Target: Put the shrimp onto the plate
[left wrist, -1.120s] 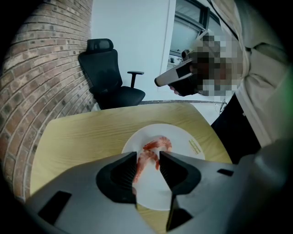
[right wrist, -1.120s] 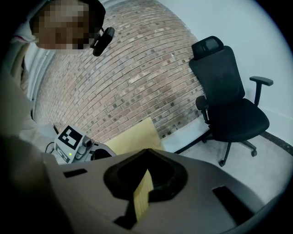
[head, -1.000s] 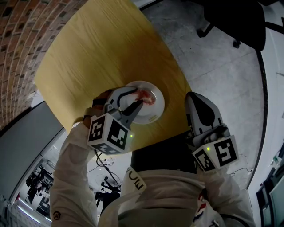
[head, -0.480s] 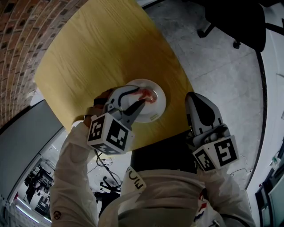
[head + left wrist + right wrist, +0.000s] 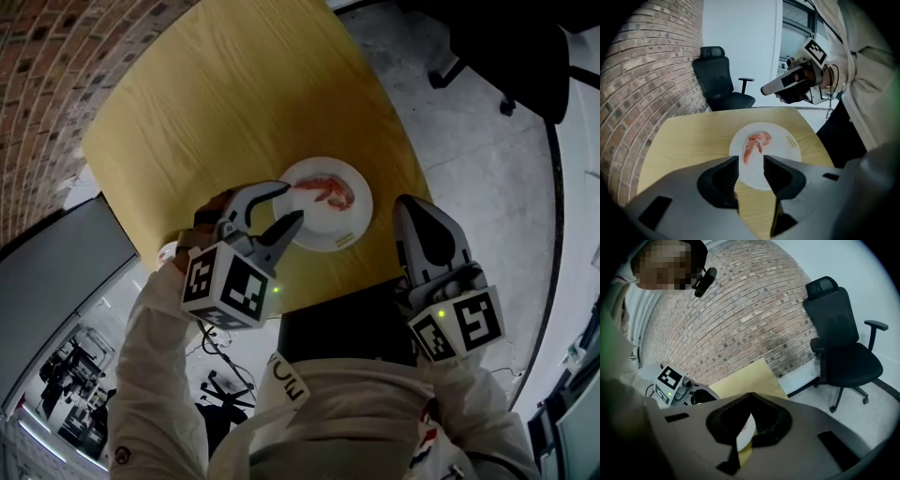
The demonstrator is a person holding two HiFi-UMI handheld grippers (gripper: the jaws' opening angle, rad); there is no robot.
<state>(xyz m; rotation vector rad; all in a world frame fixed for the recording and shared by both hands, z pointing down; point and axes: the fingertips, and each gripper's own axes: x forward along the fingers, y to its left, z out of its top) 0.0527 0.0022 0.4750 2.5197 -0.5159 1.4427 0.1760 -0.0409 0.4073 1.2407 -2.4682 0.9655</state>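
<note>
- Your left tool point(image 5: 291, 202) hangs released and empty; the shrimp point(image 5: 330, 189) lies on the white plate point(image 5: 328, 232) just ahead of its tips, roughly lengthwise along its aim.
- Your right tool point(image 5: 412, 202), clenched on nothing, sits farther off.

A pink, curled shrimp point(image 5: 754, 143) lies flat on the round white plate point(image 5: 783, 155), just beyond the parted fingers point(image 5: 780, 174) of the left gripper point(image 5: 750, 159), touching neither

Even, diffuse indoor light; soft shadows. Strong fisheye bending, dark vignetted corners; near foreground slightly blurred.
</note>
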